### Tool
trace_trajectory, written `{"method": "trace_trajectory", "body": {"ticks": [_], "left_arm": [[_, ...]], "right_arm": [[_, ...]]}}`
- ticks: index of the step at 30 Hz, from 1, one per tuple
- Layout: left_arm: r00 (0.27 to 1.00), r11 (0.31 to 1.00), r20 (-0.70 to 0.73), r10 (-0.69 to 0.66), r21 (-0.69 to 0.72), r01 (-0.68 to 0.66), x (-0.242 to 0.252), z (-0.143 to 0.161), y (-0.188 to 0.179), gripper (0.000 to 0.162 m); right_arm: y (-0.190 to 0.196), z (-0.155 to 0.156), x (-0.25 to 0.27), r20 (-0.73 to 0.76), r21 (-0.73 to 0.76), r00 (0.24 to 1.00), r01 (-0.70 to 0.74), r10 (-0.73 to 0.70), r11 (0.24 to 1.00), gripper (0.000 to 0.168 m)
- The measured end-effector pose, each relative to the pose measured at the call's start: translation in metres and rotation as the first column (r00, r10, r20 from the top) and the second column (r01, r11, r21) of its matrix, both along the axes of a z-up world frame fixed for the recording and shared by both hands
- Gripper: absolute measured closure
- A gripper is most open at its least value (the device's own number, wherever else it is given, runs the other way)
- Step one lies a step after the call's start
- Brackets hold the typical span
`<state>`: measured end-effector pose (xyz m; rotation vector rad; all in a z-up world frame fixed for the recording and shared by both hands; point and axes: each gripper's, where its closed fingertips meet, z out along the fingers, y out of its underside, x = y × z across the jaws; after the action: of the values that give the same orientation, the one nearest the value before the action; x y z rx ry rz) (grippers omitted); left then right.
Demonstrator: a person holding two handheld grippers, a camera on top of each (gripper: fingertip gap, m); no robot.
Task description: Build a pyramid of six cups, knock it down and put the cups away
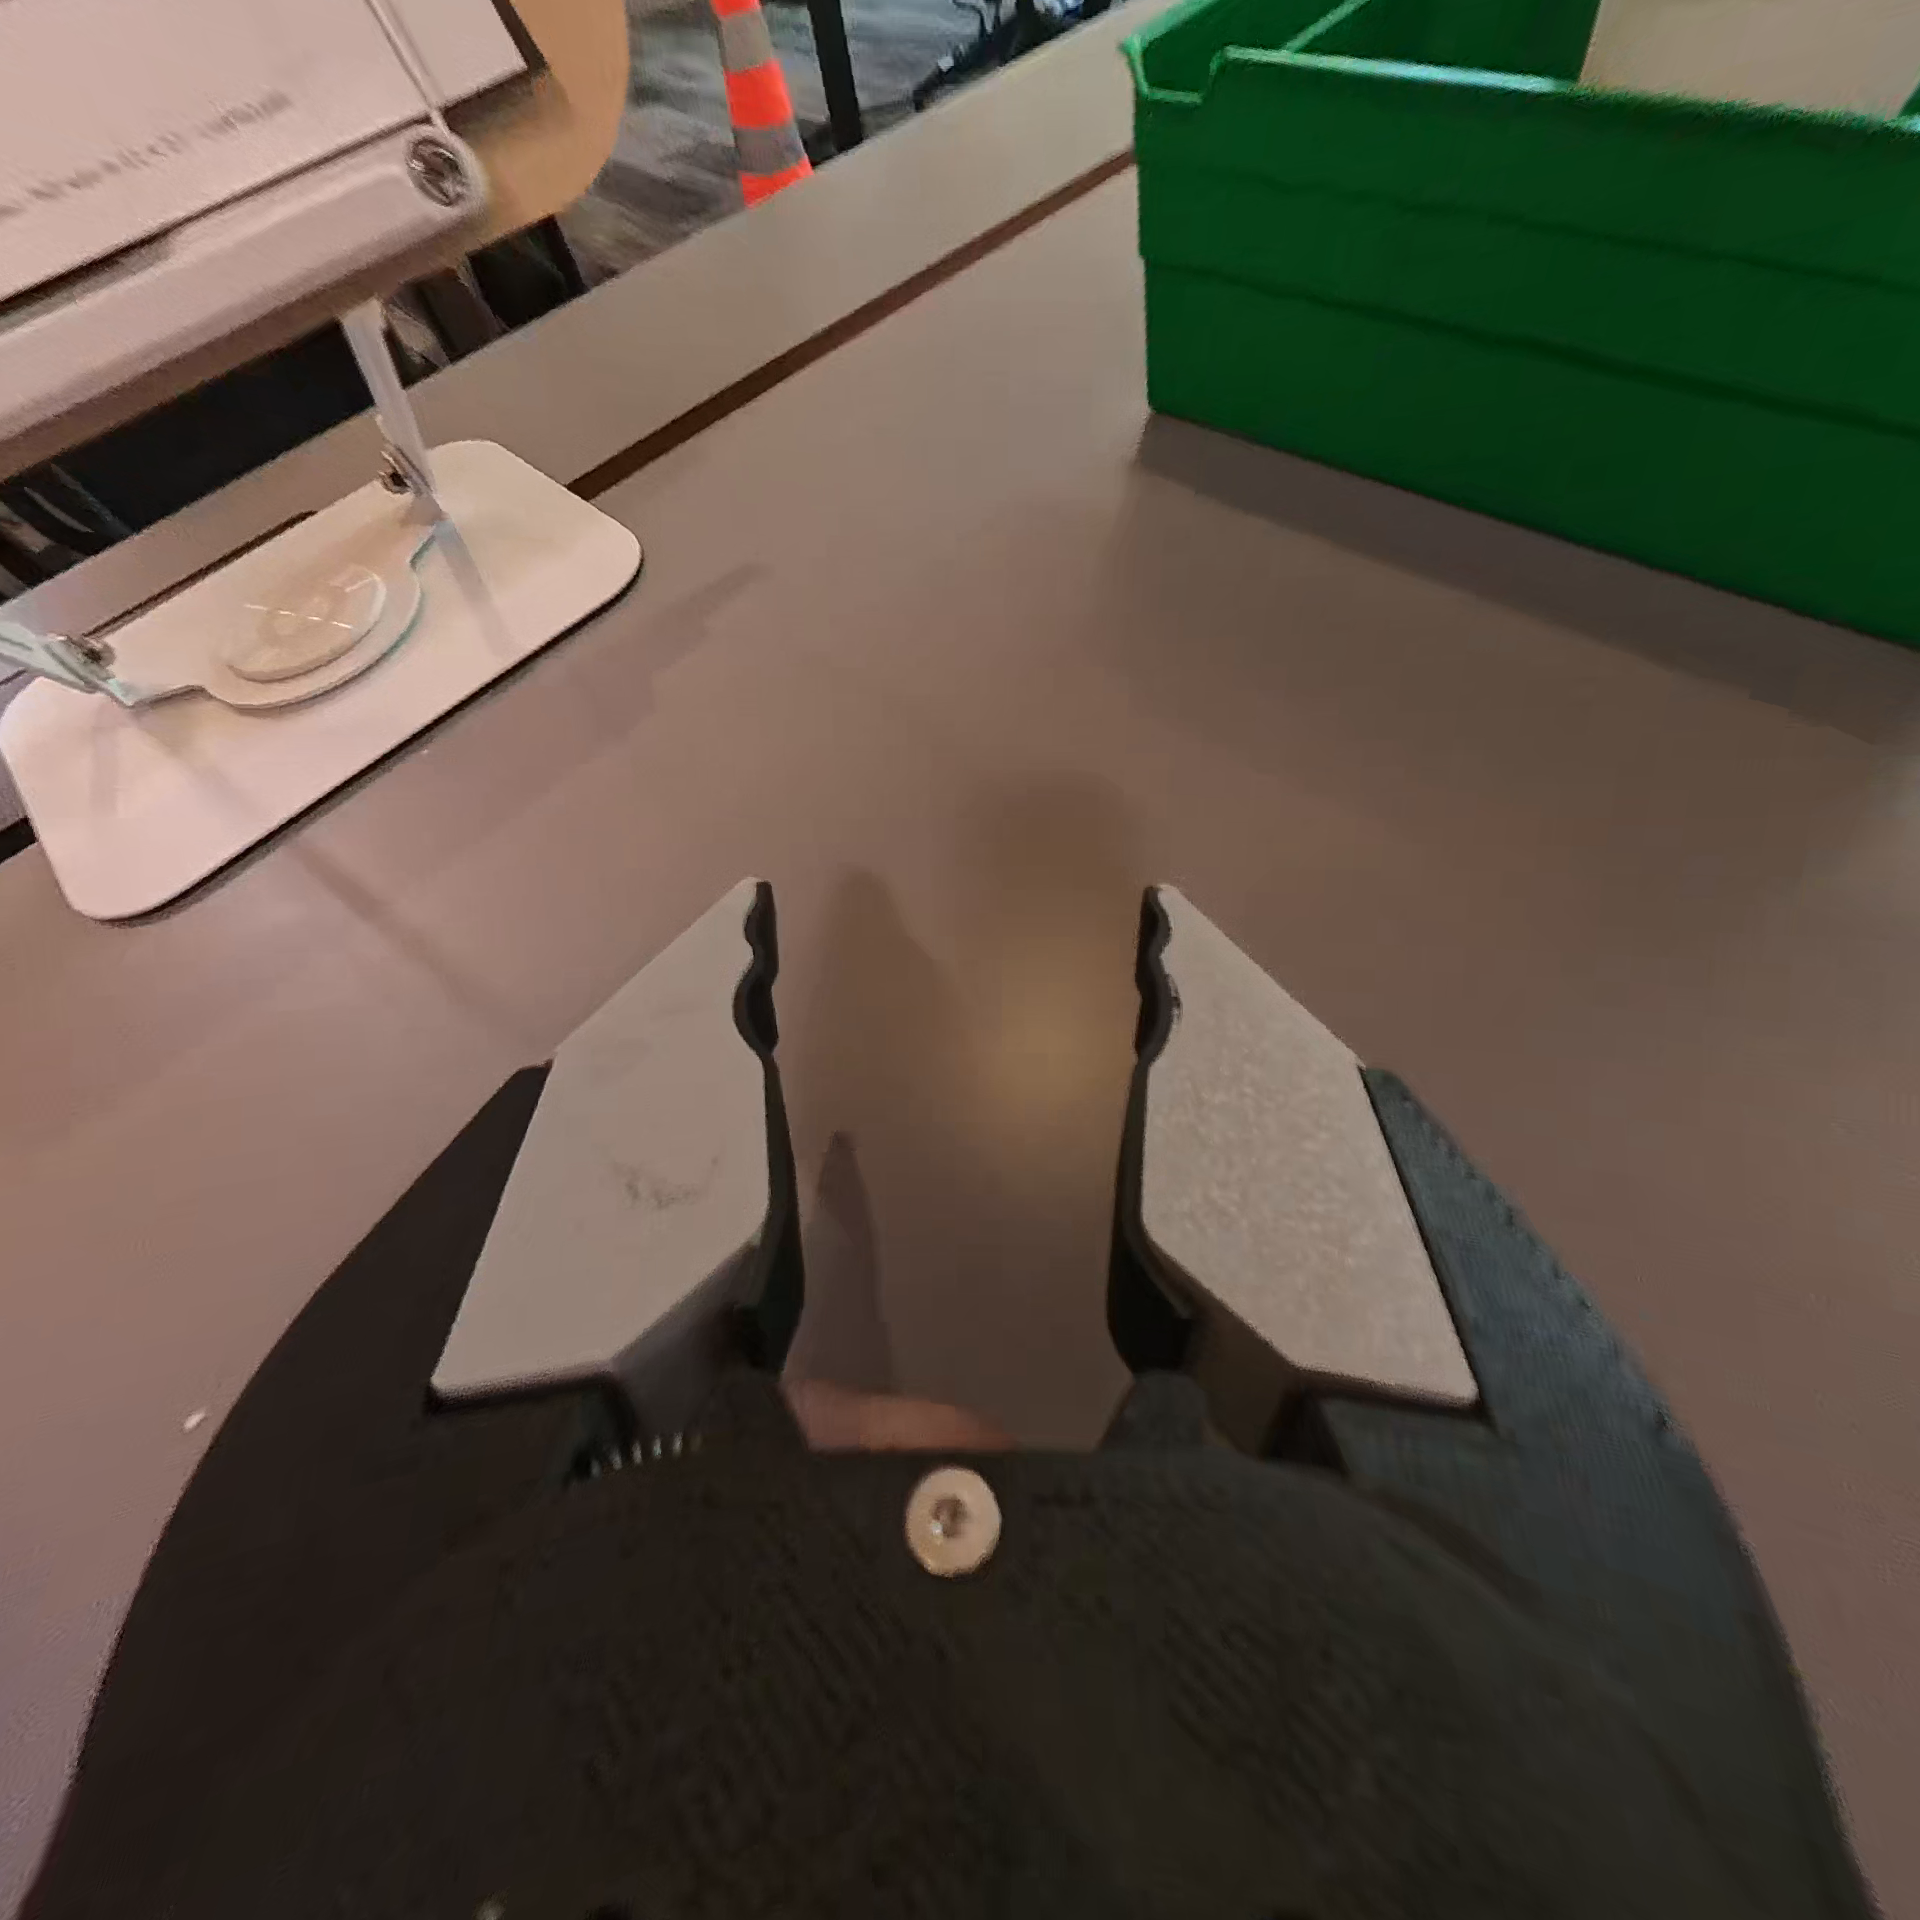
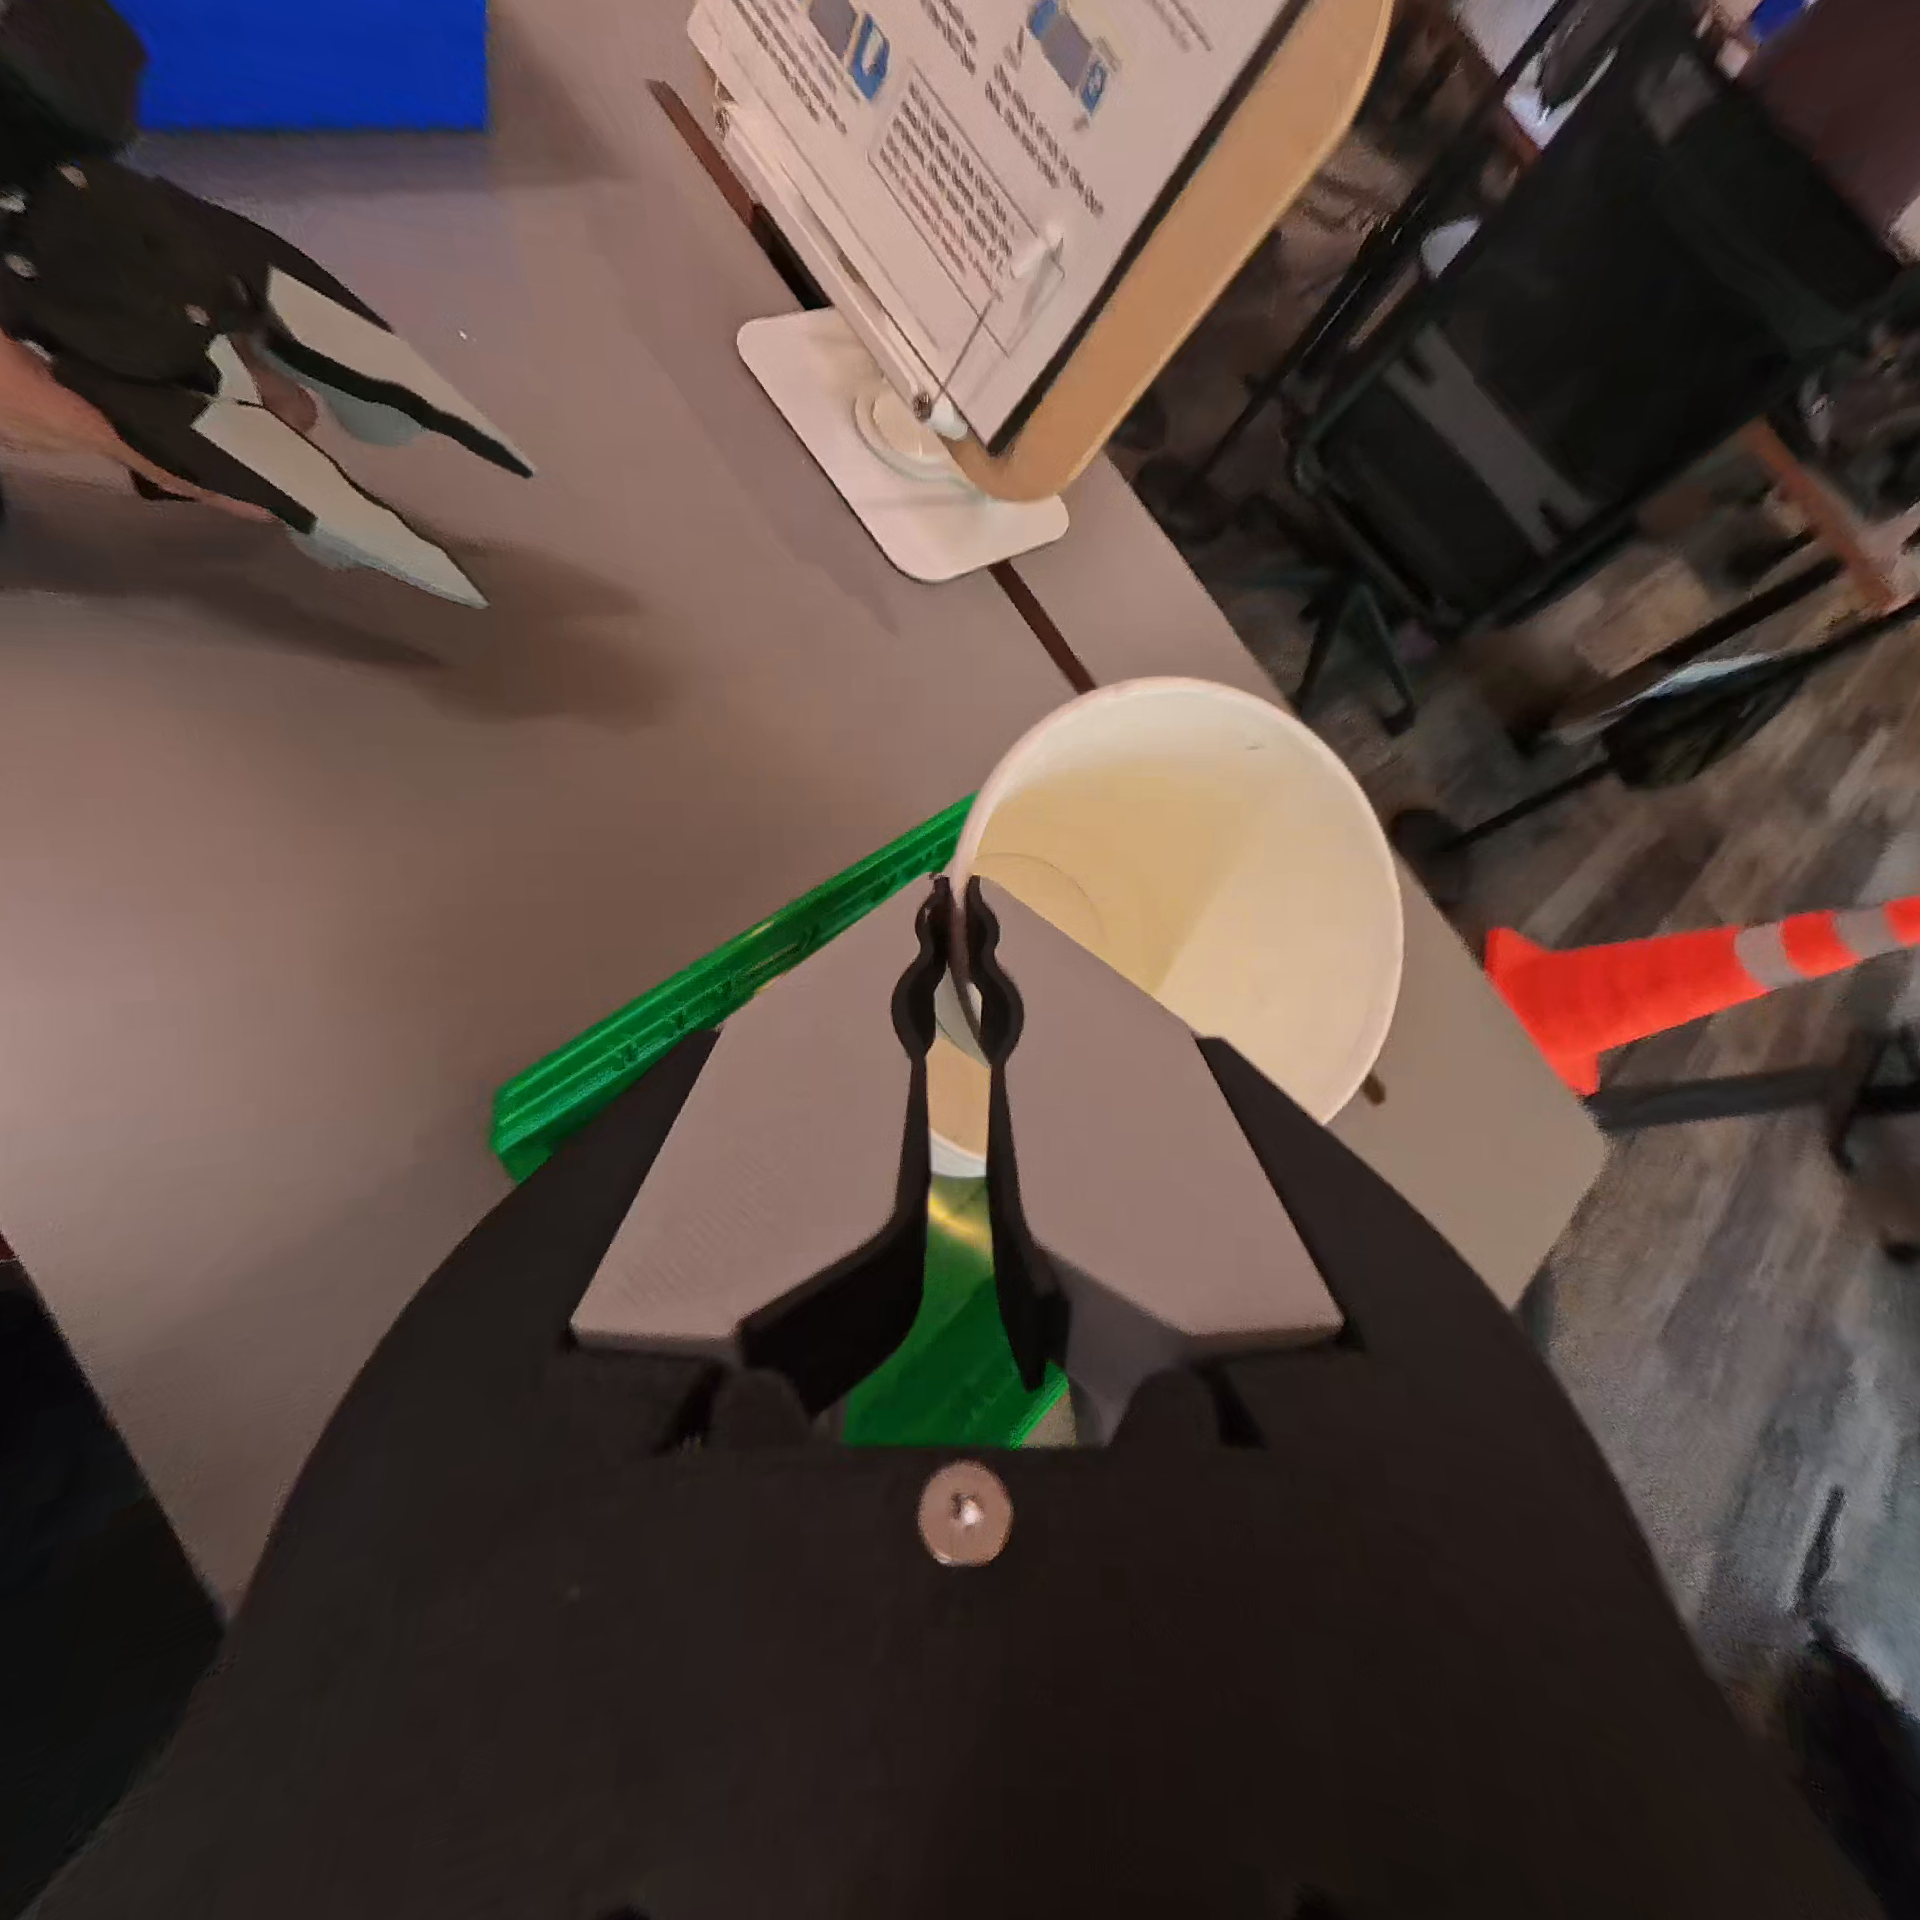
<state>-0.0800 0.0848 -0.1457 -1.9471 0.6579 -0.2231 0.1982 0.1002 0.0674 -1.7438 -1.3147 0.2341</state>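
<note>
In the left wrist view, the left gripper [image 1: 956, 914] hangs low over the grey table [image 1: 1039, 675]. Its two grey fingers [image 1: 644, 1143] stand apart, and only bare table shows in the gap between them. A green bin [image 1: 1507, 312] sits on the table ahead and to the right of the fingers, well apart from them. A white sign stand [image 1: 312, 665] with a flat base sits ahead on the left, near the table's far edge. An orange and grey cone [image 1: 764, 104] shows on the floor past the table. No cup shows in this view.

In the right wrist view, the right gripper [image 2: 958, 904] has its fingers pressed together on the rim of a white paper cup [image 2: 1195, 883]. One finger is inside the rim and one is outside. The cup tips on its side with its open mouth facing the camera, and it sticks out ahead and to the right of the fingertips. The cup is held up in the air above the green bin [image 2: 727, 977], which shows below the fingers. The left gripper [image 2: 416, 499] shows far off on the left, its fingers apart over the table [image 2: 312, 883]. The sign stand [image 2: 904, 457] is ahead, and the cone [image 2: 1662, 987] lies to the right on the floor.
</note>
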Motion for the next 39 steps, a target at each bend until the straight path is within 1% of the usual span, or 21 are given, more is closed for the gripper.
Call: {"method": "trace_trajectory", "body": {"ticks": [2,5,8,10,12,14,15,16,18,21,24,25,27,29,33,36,37,39], "left_arm": [[0.998,1.0,-0.052,-0.024,-0.013,0.023,0.002,-0.005,0.008,0.094],[0.992,0.999,-0.123,-0.034,0.016,0.037,0.001,-0.004,0.02,0.095],[0.993,0.998,-0.107,-0.056,0.013,0.057,0.002,-0.004,0.03,0.097],[0.995,0.999,-0.087,-0.054,0.003,0.054,-0.001,-0.008,0.036,0.093],[0.995,0.999,-0.084,-0.051,-0.016,0.05,-0.007,-0.017,0.039,0.092],[0.995,0.999,-0.098,-0.031,-0.037,0.027,-0.015,-0.028,0.037,0.092],[0.993,0.999,-0.114,-0.021,-0.044,0.016,-0.018,-0.033,0.034,0.093],[0.99,0.999,-0.139,-0.007,-0.041,0.001,-0.022,-0.035,0.032,0.093],[0.982,1.0,-0.188,0.014,0.002,-0.014,-0.028,-0.031,0.031,0.095],[0.961,0.999,-0.274,0.041,0.045,-0.03,-0.037,-0.029,0.033,0.095],[0.948,0.999,-0.316,0.045,0.015,-0.043,-0.045,-0.043,0.036,0.096],[0.943,0.999,-0.329,0.049,0.008,-0.049,-0.048,-0.046,0.037,0.102],[0.934,0.997,-0.348,0.082,0.025,-0.078,-0.056,-0.044,0.041,0.094],[0.929,0.995,-0.355,0.101,0.023,-0.099,-0.062,-0.044,0.041,0.092],[0.947,0.993,-0.302,0.108,-0.006,-0.116,-0.066,-0.046,0.042,0.093],[0.951,0.992,-0.288,0.113,-0.021,-0.125,-0.072,-0.047,0.043,0.091],[0.951,0.993,-0.29,0.108,-0.019,-0.119,-0.073,-0.046,0.042,0.092],[0.948,0.992,-0.296,0.118,-0.012,-0.127,-0.079,-0.046,0.041,0.092]], "right_arm": [[0.005,-0.007,0.003,-0.011,-0.084,1.0,0.007,-0.008,0.996,0.168],[0.015,-0.022,0.008,0.031,-0.131,0.999,0.033,-0.03,0.991,0.168],[0.025,-0.042,0.007,0.086,-0.179,0.995,0.06,-0.045,0.982,0.168],[0.03,-0.057,0.005,0.122,-0.22,0.992,0.07,-0.044,0.973,0.168],[0.032,-0.072,0.003,0.156,-0.264,0.987,0.076,-0.035,0.962,0.168],[0.031,-0.085,-0.001,0.159,-0.291,0.987,0.052,-0.006,0.955,0.168],[0.032,-0.089,-0.003,0.153,-0.29,0.988,0.05,-0.006,0.956,0.166],[0.034,-0.092,-0.004,0.147,-0.289,0.989,0.052,-0.01,0.956,0.158],[0.036,-0.094,-0.008,0.121,-0.284,0.993,0.053,-0.019,0.957,0.147],[0.037,-0.08,-0.02,0.062,-0.253,0.997,0.052,-0.037,0.966,0.138],[0.019,-0.045,-0.06,-0.101,-0.186,0.995,-0.039,0.02,0.982,0.133],[0.008,-0.034,-0.078,-0.181,-0.173,0.982,-0.091,0.059,0.981,0.13],[-0.023,-0.024,-0.115,-0.31,-0.207,0.936,-0.239,0.168,0.949,0.12],[-0.048,-0.028,-0.146,-0.339,-0.221,0.904,-0.344,0.259,0.912,0.114],[-0.071,-0.038,-0.199,-0.368,-0.141,0.862,-0.421,0.347,0.896,0.111],[-0.095,-0.053,-0.241,-0.447,-0.147,0.807,-0.492,0.387,0.858,0.111],[-0.098,-0.06,-0.253,-0.467,-0.131,0.793,-0.501,0.392,0.856,0.111],[-0.095,-0.083,-0.274,-0.457,-0.113,0.806,-0.471,0.375,0.875,0.111]]}}
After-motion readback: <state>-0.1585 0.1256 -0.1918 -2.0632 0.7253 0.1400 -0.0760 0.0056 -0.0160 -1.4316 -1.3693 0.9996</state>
